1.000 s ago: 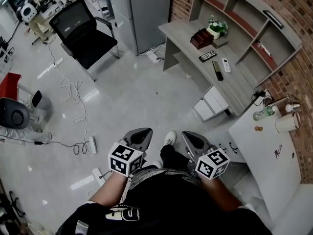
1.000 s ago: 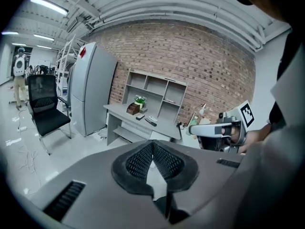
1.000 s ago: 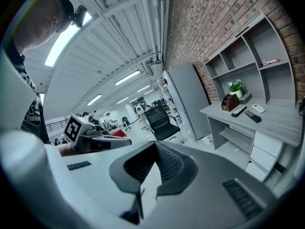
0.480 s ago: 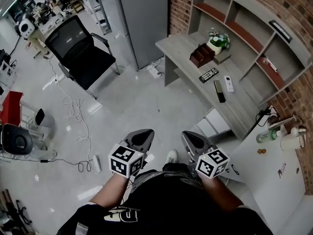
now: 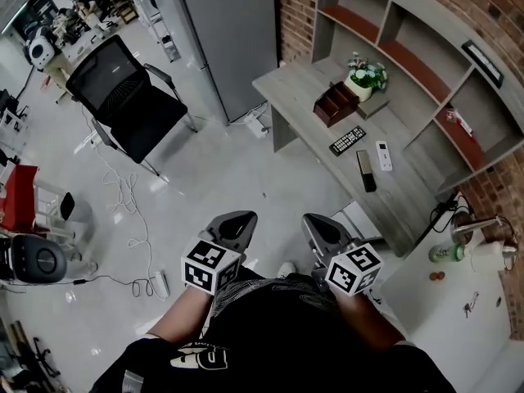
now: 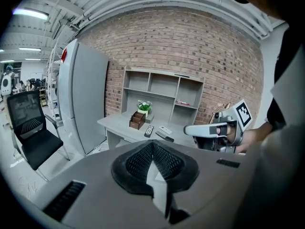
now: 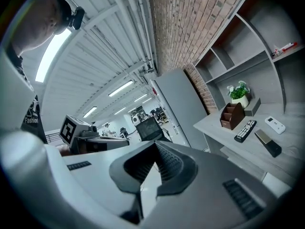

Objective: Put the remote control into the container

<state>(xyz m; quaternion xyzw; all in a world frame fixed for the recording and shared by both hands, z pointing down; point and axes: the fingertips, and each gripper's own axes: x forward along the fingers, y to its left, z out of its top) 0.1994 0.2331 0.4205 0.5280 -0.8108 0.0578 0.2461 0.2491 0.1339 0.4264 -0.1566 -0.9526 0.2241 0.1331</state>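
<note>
Three remotes lie on the grey desk (image 5: 288, 83) ahead: a black buttoned remote (image 5: 347, 140), a white one (image 5: 382, 155) and a dark slim one (image 5: 365, 170). The brown open container (image 5: 336, 103) stands just beyond them, beside a potted plant (image 5: 365, 75). My left gripper (image 5: 232, 229) and right gripper (image 5: 318, 232) are held side by side over the floor, well short of the desk, both shut and empty. The left gripper view shows the container (image 6: 137, 120) and black remote (image 6: 148, 131) far off; in the right gripper view the container (image 7: 232, 115) and black remote (image 7: 245, 130) are at the right.
A black office chair (image 5: 123, 97) and a tall grey cabinet (image 5: 225, 23) stand to the left of the desk. Cables and a power strip (image 5: 155, 283) lie on the floor. A white table (image 5: 458, 326) with a bottle stands at right; shelves (image 5: 426, 64) back the desk.
The person has walked toward the desk: it and the chair have slid nearer and down-left in the head view. Both grippers stay shut, side by side, in the same spot of the frame.
</note>
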